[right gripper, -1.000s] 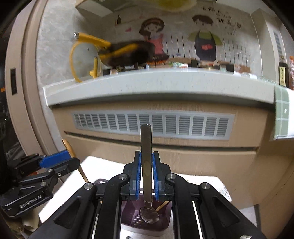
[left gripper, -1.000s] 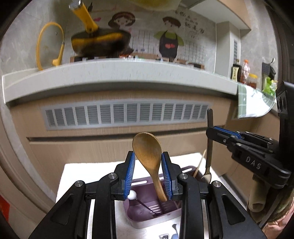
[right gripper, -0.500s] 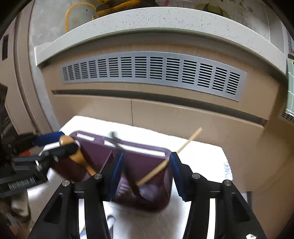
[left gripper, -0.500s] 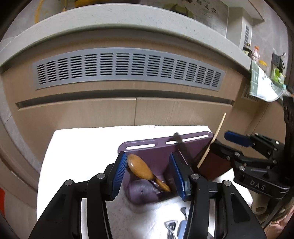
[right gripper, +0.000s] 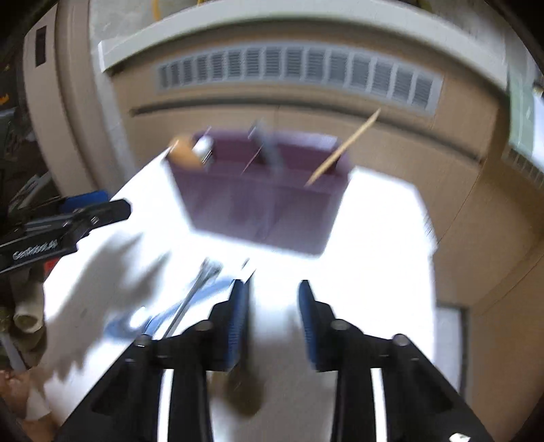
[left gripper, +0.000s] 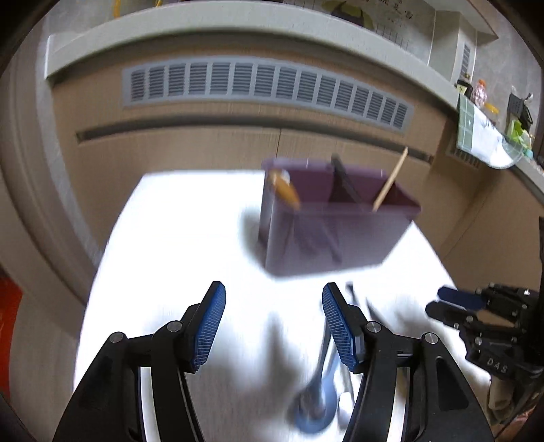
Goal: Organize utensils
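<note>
A purple utensil caddy (left gripper: 336, 234) stands on the white table (left gripper: 176, 238); it also shows in the right wrist view (right gripper: 258, 200). A wooden spoon (left gripper: 285, 193), a dark-handled metal spoon (left gripper: 343, 183) and a wooden chopstick (left gripper: 391, 180) stick out of it. My left gripper (left gripper: 273, 326) is open and empty, in front of the caddy. My right gripper (right gripper: 273, 323) is open and empty, also in front of the caddy. Loose utensils lie on the table: a blue spoon (left gripper: 316, 401) by my left gripper's right finger and a metal utensil (right gripper: 193, 292) left of my right gripper.
A wooden cabinet front with a grey vent grille (left gripper: 265, 88) rises behind the table under a white counter edge (left gripper: 238, 30). The right gripper shows at the left view's right edge (left gripper: 476, 316), the left gripper at the right view's left edge (right gripper: 61, 221).
Both grippers let go of their spoons into the caddy, opened wide and pulled back and up from it. The loose utensils on the table have come into view.
</note>
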